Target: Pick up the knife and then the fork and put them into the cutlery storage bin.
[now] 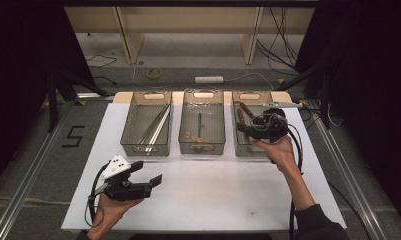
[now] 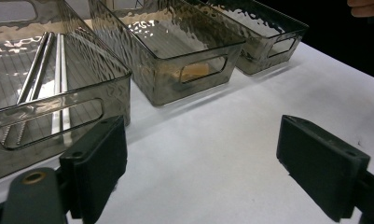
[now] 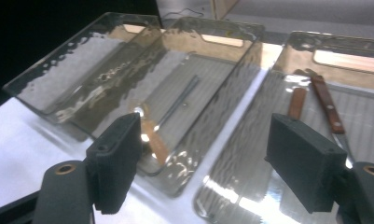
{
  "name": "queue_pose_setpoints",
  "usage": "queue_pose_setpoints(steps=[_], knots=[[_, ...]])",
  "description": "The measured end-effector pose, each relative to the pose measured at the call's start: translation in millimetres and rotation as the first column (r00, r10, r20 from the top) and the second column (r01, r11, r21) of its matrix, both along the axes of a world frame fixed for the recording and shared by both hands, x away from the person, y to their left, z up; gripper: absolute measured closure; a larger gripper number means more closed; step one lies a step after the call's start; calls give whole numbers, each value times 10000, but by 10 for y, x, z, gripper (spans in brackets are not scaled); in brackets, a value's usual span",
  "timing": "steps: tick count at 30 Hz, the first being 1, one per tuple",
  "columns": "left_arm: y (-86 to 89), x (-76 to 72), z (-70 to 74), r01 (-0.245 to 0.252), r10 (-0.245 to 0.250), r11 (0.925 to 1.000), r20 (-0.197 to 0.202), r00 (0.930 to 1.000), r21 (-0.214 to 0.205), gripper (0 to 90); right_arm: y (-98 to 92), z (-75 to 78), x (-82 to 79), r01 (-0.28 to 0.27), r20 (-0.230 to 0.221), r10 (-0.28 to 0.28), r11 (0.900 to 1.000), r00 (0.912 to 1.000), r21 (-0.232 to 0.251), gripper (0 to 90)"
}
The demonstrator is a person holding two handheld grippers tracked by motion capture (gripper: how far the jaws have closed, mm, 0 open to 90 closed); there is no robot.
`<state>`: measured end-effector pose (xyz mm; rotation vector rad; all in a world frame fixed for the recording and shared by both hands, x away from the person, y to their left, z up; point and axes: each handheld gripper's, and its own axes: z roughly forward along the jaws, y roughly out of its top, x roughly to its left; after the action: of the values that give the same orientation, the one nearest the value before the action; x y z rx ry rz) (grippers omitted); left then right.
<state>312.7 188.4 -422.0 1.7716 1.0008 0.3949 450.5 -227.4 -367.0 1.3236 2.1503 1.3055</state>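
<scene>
Both tongs gape empty: left gripper (image 1: 149,173) above white table (image 1: 213,195), right gripper (image 1: 244,129) over right-hand smoky clear plastic bin (image 1: 248,150) holding 2 brown-handled knives (image 3: 328,106).

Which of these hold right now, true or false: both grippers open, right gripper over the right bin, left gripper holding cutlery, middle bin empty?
1. Both grippers are open. True: left gripper and right gripper have jaws apart, nothing between.
2. Right gripper is over the right bin. True.
3. Left gripper holds cutlery. False: it is empty, above the white tabletop.
4. Middle bin is empty. False: utensils lie in it.
</scene>
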Motion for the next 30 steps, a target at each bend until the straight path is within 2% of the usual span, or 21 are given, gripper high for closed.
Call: queue_pose_setpoints(steps=[3, 6, 13, 18, 30], knots=[[-2, 6, -2, 16, -16, 10000, -29, 10000, 12, 157, 16, -36, -70, -125, 130, 122, 9998, 9998, 183, 275], [-1, 0, 2, 41, -41, 10000, 2, 10000, 28, 157, 27, -73, -115, -227, 109, 225, 9997, 9997, 126, 276], [-11, 9, 4, 38, -38, 10000, -22, 10000, -5, 158, -6, -141, -221, -419, 154, 414, 9985, 9990, 359, 274], [-8, -3, 0, 98, -98, 9999, -9, 10000, 38, 157, 17, -197, -306, -566, 159, 563, 9981, 9983, 253, 254], [13, -16, 6, 106, -106, 9999, 55, 9999, 33, 157, 42, -256, -588, -968, 502, 942, 9939, 9943, 521, 248]])
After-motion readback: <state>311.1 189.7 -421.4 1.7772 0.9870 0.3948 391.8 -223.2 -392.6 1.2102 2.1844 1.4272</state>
